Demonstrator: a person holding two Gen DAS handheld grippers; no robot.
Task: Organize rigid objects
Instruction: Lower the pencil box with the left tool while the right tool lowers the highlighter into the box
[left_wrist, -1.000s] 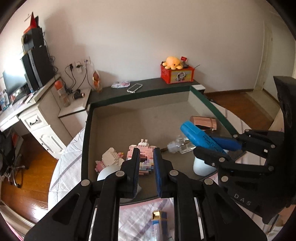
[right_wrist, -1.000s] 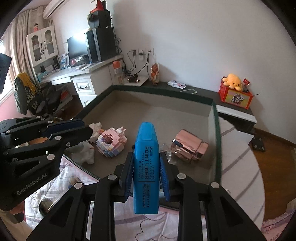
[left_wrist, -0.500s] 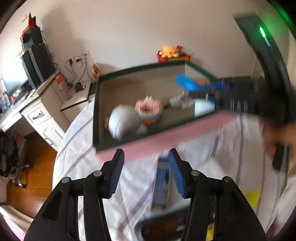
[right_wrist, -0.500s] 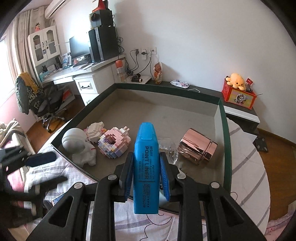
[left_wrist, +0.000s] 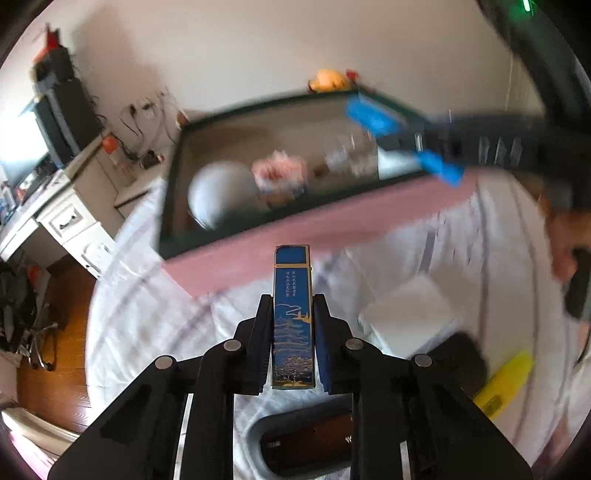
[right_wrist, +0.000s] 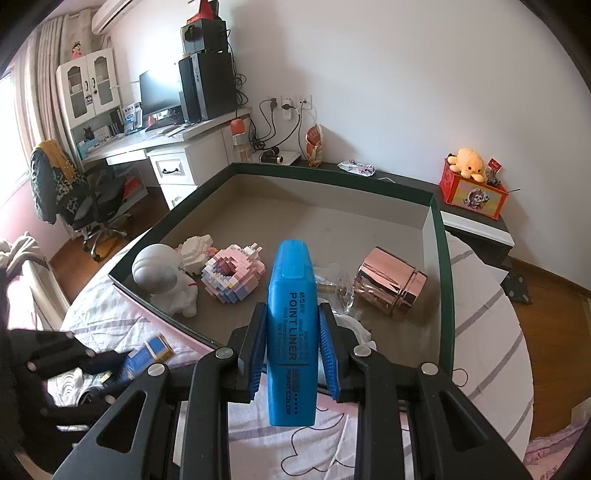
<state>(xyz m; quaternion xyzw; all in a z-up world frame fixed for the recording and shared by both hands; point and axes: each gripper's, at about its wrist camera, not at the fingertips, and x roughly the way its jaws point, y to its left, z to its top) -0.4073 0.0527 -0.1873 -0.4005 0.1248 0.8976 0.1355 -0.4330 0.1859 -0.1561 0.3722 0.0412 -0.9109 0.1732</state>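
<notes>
- Now, a slim blue box (left_wrist: 293, 314) with gold drawings stands lengthwise between the left gripper's (left_wrist: 291, 321) jaws, which are closing onto its sides.
- Right gripper (right_wrist: 291, 343) is clamped on a blue highlighter (right_wrist: 293, 332).

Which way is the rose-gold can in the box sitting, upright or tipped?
Tipped. The rose-gold can lies on its side on the floor of the box, its ringed end toward the box's right wall.
</notes>
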